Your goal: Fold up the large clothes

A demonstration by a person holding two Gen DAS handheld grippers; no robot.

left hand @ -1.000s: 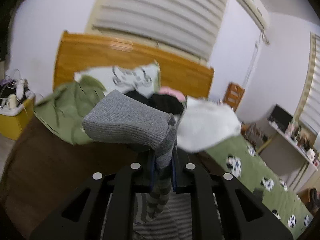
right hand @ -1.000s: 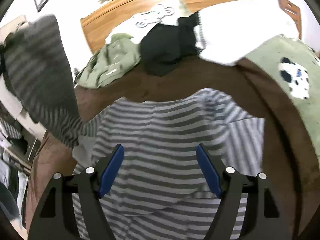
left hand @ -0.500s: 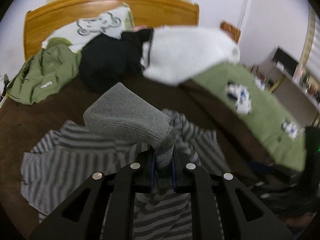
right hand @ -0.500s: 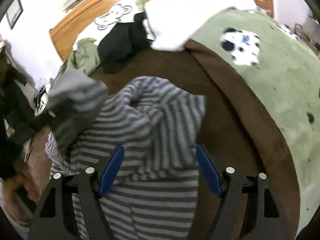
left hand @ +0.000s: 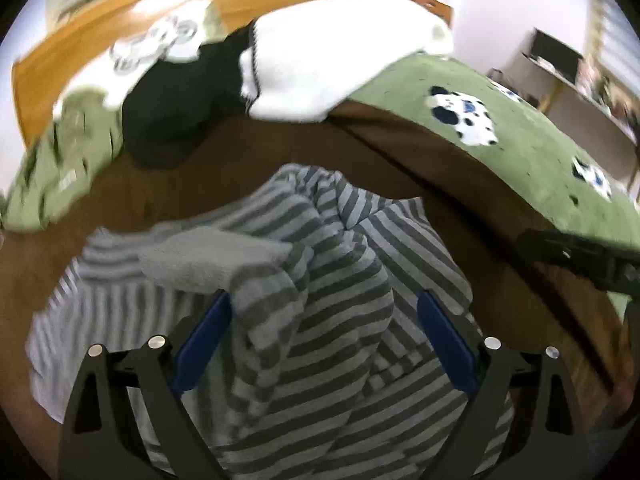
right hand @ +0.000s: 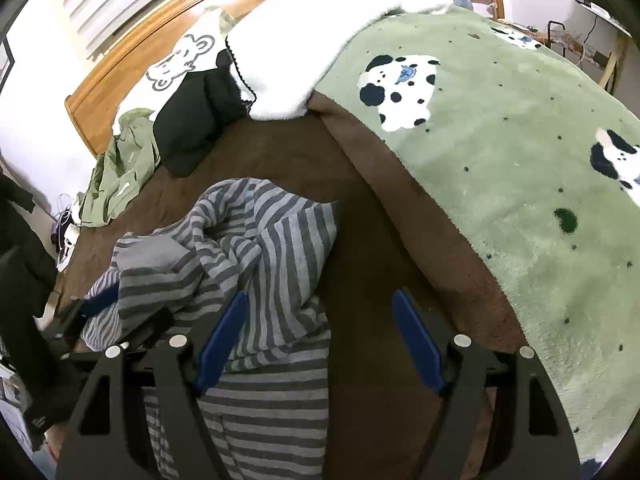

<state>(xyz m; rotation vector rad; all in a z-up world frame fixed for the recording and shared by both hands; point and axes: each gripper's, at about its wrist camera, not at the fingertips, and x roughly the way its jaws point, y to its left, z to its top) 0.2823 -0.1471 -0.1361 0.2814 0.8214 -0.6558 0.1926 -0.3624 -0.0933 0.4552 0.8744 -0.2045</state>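
My left tool [left hand: 324,336] has just been opening and its jaws now stand wide. The striped sweater [left hand: 344,280] bunches up between them, but the blue pads [left hand: 202,346] do not press on it. The plain grey cuff [left hand: 208,256] lies flat on the stripes just past the left pad.

My right tool [right hand: 318,340] is wide too and holds nothing. Its left pad sits over the sweater's right edge; its right pad hangs over bare brown sheet [right hand: 360,216].

The sweater lies rumpled on the brown sheet of the bed, near its close edge, with a sleeve thrown across the body and folds heaped toward the middle. In the right wrist view it fills the lower left, and my left tool shows there as a dark shape over the sweater's left side.

A green blanket [right hand: 500,152] with black-and-white spotted animals covers the right part of the bed, its edge running slantwise beside the sweater but apart from it. Farther up the bed lie a white blanket [right hand: 320,40], a black garment [right hand: 192,124] and a green jacket [right hand: 120,172], all well apart from the sweater. A pillow [right hand: 180,60] with a bear drawing leans at the wooden headboard [right hand: 120,76].
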